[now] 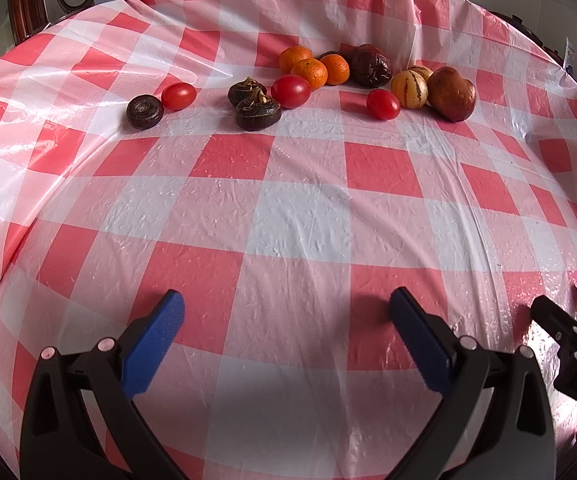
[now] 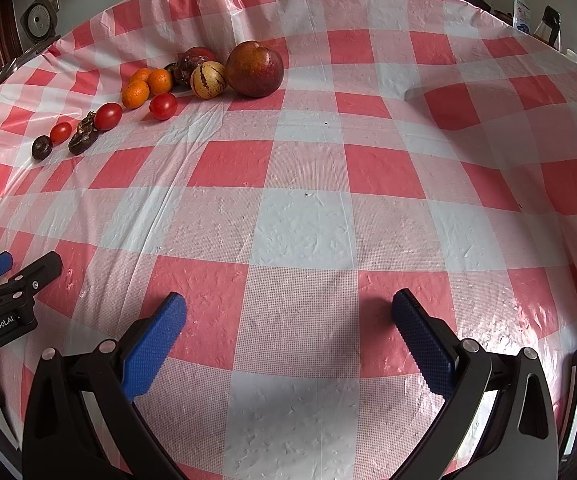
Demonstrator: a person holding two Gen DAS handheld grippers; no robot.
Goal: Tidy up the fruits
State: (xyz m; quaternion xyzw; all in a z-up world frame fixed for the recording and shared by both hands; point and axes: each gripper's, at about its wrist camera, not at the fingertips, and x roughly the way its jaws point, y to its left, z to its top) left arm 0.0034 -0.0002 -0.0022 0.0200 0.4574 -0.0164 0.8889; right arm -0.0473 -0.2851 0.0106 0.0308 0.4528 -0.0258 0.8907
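Three small oranges (image 1: pixel 314 67) sit in a far row of fruit, cherry tomatoes (image 1: pixel 291 91) and dark water chestnuts (image 1: pixel 257 111) trailing left, a striped melon (image 1: pixel 409 89) and big red fruit (image 1: pixel 451 93) right. Nearer, on the checked tablecloth (image 1: pixel 300 220), left gripper (image 1: pixel 286 312) and right gripper (image 2: pixel 288 314) hover spread wide, empty.

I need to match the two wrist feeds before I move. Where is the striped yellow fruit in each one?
Left wrist: striped yellow fruit upper right of centre, just left of the large red-brown fruit.
Right wrist: striped yellow fruit upper left, again just left of it.
Shared landmark: the large red-brown fruit.
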